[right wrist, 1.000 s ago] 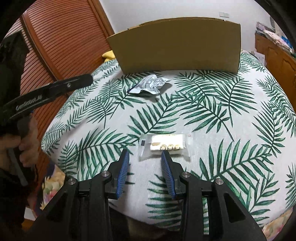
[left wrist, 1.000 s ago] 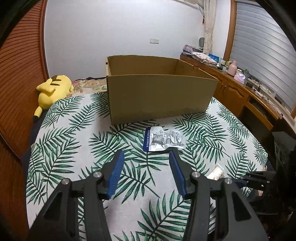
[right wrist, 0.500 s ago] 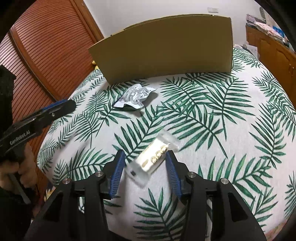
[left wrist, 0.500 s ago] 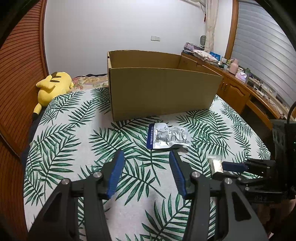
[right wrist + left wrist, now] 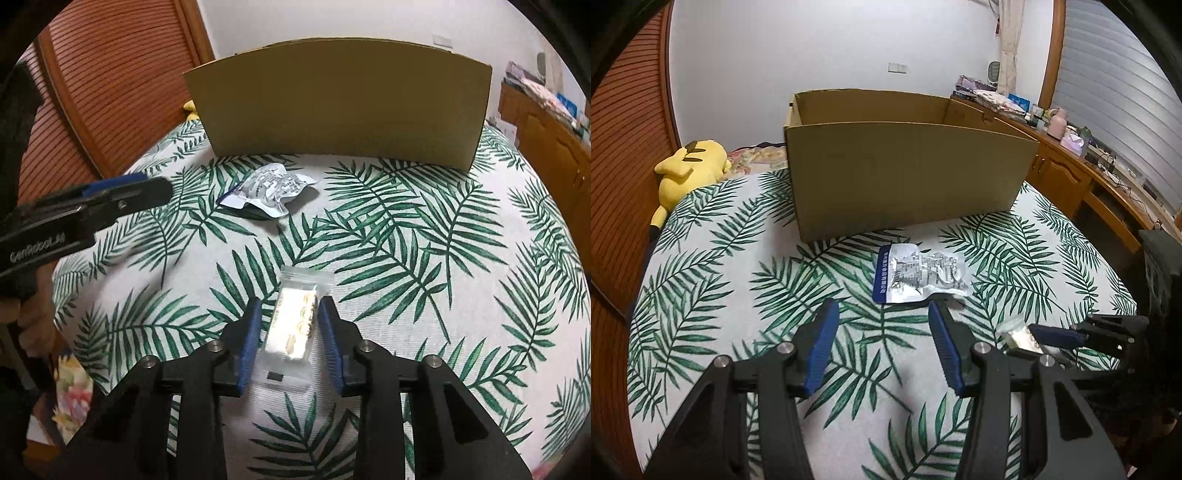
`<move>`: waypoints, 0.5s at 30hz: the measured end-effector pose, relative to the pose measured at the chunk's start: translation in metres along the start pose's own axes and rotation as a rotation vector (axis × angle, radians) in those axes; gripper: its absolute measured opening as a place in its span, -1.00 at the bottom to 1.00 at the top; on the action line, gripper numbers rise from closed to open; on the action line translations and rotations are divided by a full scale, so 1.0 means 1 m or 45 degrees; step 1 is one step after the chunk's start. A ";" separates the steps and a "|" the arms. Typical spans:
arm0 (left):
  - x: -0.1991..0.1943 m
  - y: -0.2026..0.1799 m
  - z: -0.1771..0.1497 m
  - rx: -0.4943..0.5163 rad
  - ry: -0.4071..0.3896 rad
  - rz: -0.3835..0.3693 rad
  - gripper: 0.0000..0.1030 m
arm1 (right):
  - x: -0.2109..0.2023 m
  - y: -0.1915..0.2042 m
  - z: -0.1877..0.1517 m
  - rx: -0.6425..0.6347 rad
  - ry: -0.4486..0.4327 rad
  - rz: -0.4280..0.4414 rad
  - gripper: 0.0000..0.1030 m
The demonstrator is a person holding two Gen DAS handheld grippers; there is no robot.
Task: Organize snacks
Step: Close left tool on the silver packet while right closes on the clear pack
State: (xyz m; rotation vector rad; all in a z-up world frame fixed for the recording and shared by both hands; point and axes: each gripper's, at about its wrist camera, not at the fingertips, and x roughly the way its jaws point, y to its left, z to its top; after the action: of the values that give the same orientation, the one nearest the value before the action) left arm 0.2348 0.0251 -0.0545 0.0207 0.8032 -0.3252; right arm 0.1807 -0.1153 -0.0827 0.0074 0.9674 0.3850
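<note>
Right hand-held gripper (image 5: 289, 321) closed on clear packet (image 5: 295, 325).

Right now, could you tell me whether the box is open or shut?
Open: the box has no lid or flaps over its top, and its inner walls show.

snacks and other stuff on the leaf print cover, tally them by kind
snack packets: 2, the silver packet and the clear packet between the right gripper pads
cardboard box: 1
yellow plush toy, at the cover's edge: 1
total: 4
</note>
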 end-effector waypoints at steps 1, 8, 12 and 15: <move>0.003 -0.002 0.002 0.003 0.003 0.000 -0.02 | 0.000 0.000 0.000 -0.008 0.000 -0.005 -0.53; 0.021 -0.012 0.014 0.020 0.022 -0.006 -0.02 | 0.000 -0.007 0.001 0.003 -0.007 0.043 -0.60; 0.032 -0.018 0.022 0.028 0.034 -0.021 -0.02 | -0.002 -0.013 0.003 0.013 -0.019 0.066 -0.60; 0.042 -0.024 0.028 0.041 0.045 -0.038 -0.02 | -0.001 -0.017 0.005 0.021 -0.023 0.075 -0.60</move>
State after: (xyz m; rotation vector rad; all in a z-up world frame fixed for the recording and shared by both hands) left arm 0.2745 -0.0137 -0.0617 0.0450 0.8340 -0.3673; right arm 0.1896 -0.1309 -0.0819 0.0542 0.9542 0.4302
